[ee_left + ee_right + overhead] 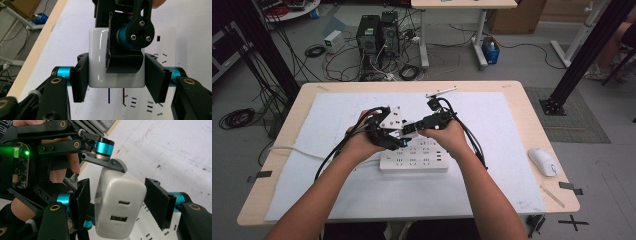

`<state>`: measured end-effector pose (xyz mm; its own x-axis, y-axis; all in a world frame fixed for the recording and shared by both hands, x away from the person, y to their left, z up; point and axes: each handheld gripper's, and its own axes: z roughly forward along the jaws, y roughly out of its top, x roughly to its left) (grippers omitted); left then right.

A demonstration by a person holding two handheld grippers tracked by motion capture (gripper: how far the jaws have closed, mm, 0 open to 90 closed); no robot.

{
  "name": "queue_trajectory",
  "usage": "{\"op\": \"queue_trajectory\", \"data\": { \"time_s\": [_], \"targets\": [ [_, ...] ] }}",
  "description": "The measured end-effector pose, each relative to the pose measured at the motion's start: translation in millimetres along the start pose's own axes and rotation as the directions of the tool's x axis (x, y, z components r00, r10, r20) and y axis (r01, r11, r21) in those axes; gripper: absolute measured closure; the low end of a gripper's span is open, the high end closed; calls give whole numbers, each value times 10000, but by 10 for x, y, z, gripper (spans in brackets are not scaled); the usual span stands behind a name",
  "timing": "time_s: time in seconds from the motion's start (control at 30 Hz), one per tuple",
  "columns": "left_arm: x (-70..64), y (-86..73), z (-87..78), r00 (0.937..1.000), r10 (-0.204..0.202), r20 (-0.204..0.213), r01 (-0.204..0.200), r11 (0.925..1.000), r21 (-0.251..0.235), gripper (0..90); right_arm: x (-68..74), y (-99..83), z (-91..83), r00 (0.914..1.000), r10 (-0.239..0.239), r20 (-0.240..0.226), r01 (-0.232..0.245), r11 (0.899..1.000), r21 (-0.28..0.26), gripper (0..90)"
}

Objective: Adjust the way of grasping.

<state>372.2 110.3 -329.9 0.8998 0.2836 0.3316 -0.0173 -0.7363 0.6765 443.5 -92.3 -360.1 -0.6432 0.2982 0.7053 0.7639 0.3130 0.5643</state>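
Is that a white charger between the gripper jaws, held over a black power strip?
Not quite. The power strip is white, not black, as the high view shows. The rest is right: the white charger sits between the jaws of the left gripper, over the strip.

White glossy charger block [120,205], two ports on end face, prongs down, held above white power strip [414,161]

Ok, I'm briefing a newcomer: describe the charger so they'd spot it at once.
On the table, find the white power strip near the middle. Above it, between the jaws of the left gripper, is the charger: a small glossy white block with rounded corners and two ports on one face, unlike the flat, many-socketed strip.
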Motion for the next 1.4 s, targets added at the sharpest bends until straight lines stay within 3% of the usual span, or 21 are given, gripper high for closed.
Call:
{"op": "queue_trajectory", "data": {
  "time_s": [0.43, 0.73, 0.9, 1.07, 1.4],
  "targets": [
    [5, -6, 1, 10000, 20, -58, -20, 10000, -39, 425, -22, -17, 8, 9994, 148, -328, -152, 9998, -118, 522],
    [-3, -8, 6, 9998, 146, -113, -144, 9998, 149, 424, -55, -32, 18, 9963, 655, -562, -666, 9976, -179, 591],
    [-3, -5, 16, 9999, 95, -83, -93, 9998, 165, 416, -45, -32, 15, 9965, 560, -622, -575, 9981, -229, 615],
    [13, -1, 19, 9998, -37, -171, 39, 10000, 88, 374, -40, -32, -1, 9986, 457, -282, -465, 9985, -288, 623],
    [107, -48, -61, 9958, -870, -275, 878, 9957, 291, 327, -33, -20, -117, 9991, 343, 260, -326, 9975, -633, 624]
  ]
}}
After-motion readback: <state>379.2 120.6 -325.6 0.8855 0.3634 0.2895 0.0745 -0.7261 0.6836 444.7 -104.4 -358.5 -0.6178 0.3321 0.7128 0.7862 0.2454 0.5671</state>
